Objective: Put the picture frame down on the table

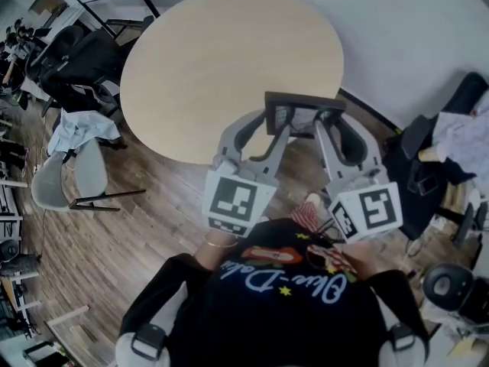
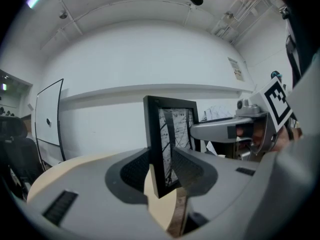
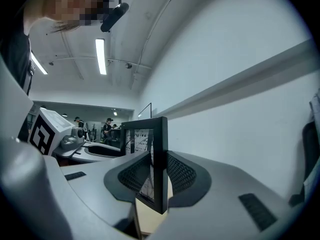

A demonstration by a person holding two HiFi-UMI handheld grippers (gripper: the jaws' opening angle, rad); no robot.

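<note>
Black picture frame (image 1: 302, 116) is hanging upright between my two grippers, at the near edge of the round table (image 1: 229, 52). I am holding it from both sides.

Left gripper (image 1: 262, 134): in the left gripper view, my jaws are clamping the frame's left upright (image 2: 153, 149), with the ribbed pads pressing on both faces. The glass with its dark line print (image 2: 170, 134) is facing to the right of that view. The frame's lower corner is showing over the pale tabletop (image 2: 157, 204) and a strip of wood floor (image 2: 178, 215); I cannot tell whether it is touching the table.

Right gripper (image 1: 341, 131): in the right gripper view, my jaws are clenching the frame's other upright (image 3: 160, 159), one pad on each face. My left gripper (image 3: 75, 140) is showing beyond the frame in this view.

In the head view, both grippers are reaching forward from my body, and their marker cubes (image 1: 233, 199) are sitting low over the floor (image 1: 153, 220). A grey chair (image 1: 76, 176) is standing well off to the left.
</note>
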